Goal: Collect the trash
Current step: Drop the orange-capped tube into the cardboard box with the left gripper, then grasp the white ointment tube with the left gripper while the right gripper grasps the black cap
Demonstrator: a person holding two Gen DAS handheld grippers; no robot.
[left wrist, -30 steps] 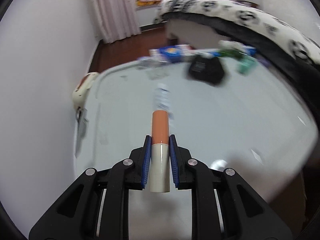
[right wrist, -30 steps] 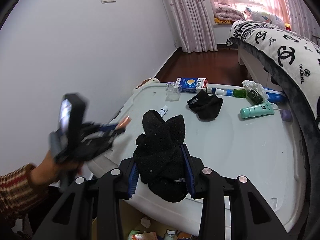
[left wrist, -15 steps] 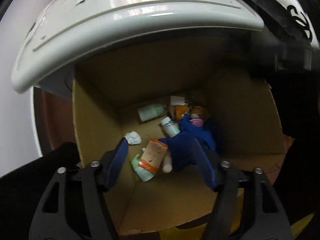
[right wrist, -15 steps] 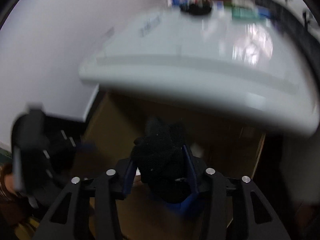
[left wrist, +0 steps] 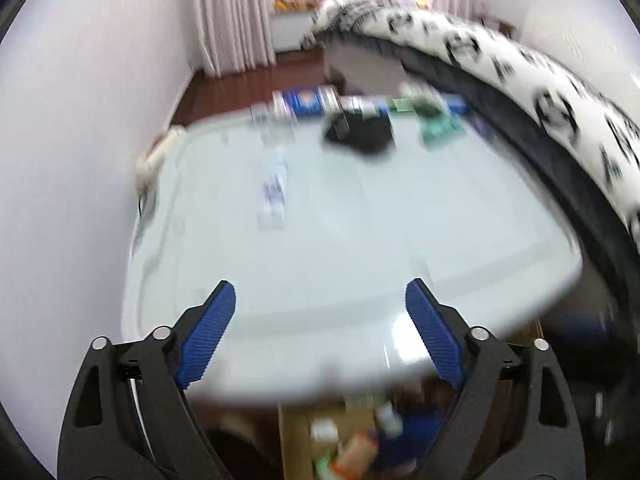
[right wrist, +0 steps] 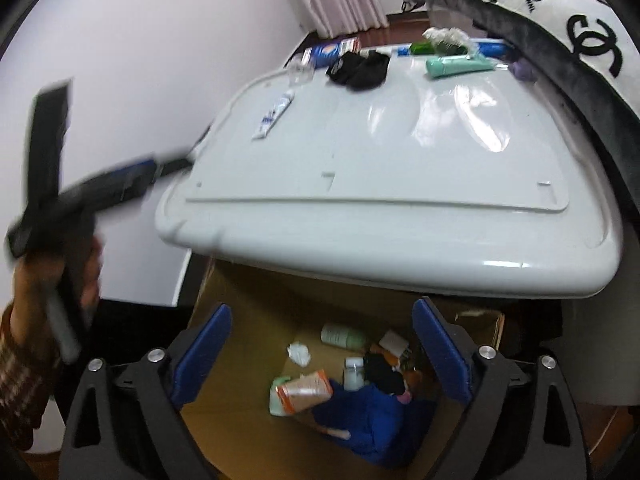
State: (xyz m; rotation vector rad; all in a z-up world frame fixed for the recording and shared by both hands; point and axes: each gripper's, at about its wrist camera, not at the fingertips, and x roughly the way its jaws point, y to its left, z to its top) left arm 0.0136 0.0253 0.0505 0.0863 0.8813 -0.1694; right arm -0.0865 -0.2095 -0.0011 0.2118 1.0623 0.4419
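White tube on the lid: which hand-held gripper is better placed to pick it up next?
Probably the left hand-held gripper: open and empty, it faces the white tube over the lid. The right hand-held gripper, also open, points down into the cardboard box.

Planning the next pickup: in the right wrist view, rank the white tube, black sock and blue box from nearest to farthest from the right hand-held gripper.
From the right hand-held gripper:
1. White tube, left part of the lid, nearest.
2. Black sock, farther back, centre.
3. Blue box, back edge, just behind the sock's left.
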